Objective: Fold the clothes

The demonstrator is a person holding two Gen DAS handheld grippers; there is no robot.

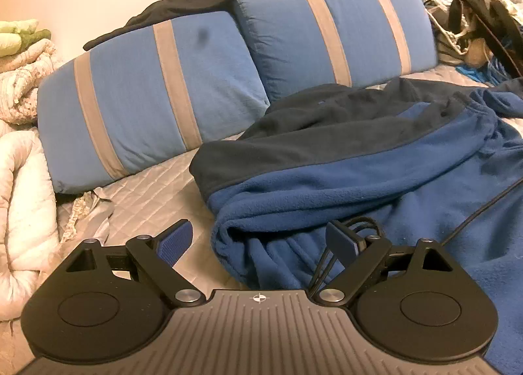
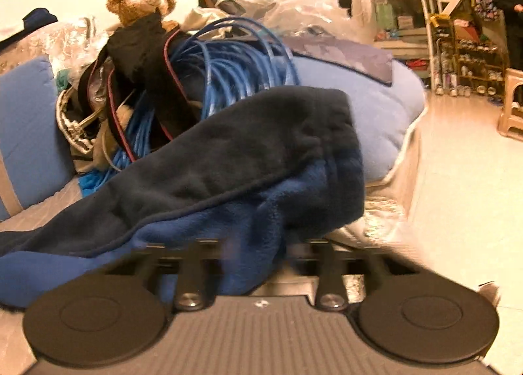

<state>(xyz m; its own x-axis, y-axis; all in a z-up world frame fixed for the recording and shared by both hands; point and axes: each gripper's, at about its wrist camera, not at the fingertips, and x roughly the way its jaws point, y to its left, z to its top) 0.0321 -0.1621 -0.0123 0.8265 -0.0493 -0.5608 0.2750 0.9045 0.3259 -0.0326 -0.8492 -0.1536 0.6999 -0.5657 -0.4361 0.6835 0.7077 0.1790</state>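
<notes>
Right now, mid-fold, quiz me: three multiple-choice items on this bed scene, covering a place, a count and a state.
1. Where does the fleece garment lie?
A. on the floor
B. on the bed in front of the pillows
C. on a chair

2. How many striped blue pillows show in the left wrist view?
A. one
B. two
C. four

3. How does the left tool stand?
A. open, holding nothing
C. shut on a cable
B. shut on a pillow

Answers: 1 B, it spreads over the quilted bedcover; 2 B, two sit side by side; 3 A, its fingers stand wide apart.
</notes>
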